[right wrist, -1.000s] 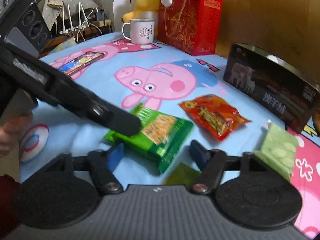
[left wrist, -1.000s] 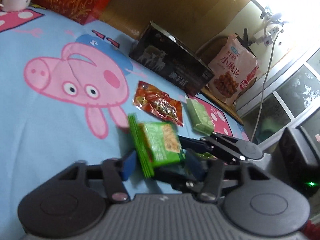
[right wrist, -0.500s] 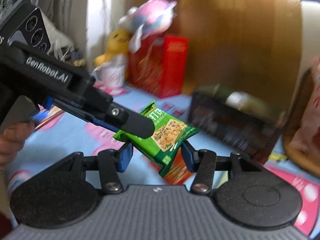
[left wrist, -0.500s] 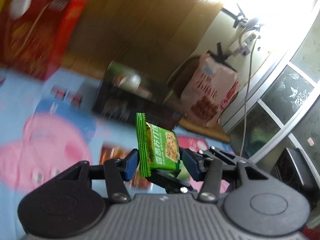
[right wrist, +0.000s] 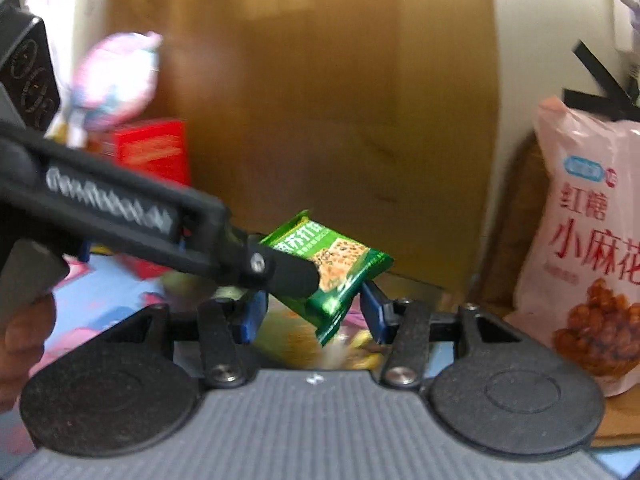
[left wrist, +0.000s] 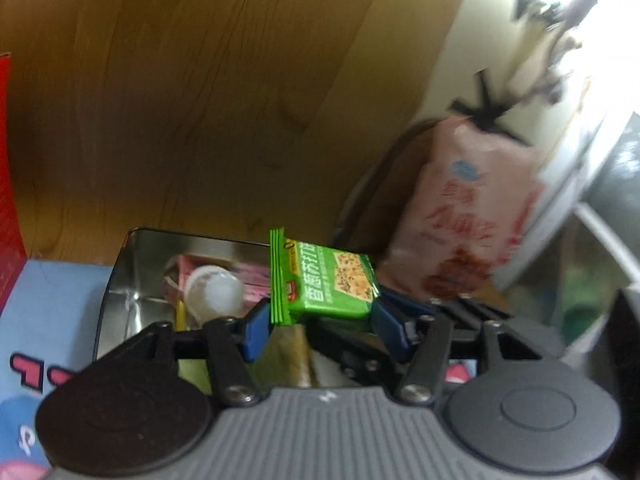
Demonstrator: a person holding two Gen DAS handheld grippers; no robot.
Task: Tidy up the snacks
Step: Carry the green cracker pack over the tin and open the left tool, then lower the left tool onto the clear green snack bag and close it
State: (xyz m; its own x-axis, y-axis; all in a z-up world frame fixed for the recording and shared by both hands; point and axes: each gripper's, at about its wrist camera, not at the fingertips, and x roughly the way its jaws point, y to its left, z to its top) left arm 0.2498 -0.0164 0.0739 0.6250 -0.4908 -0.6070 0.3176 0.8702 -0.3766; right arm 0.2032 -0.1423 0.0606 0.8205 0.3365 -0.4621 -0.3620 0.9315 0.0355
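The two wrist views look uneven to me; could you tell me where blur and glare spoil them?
Left wrist: the top right corner is blown out, the pink bag is smeared, the packet is readable. Right wrist: the plush toy and red box are blurred, the bag's print is crisp. The fisheye bows the wood panel in both.
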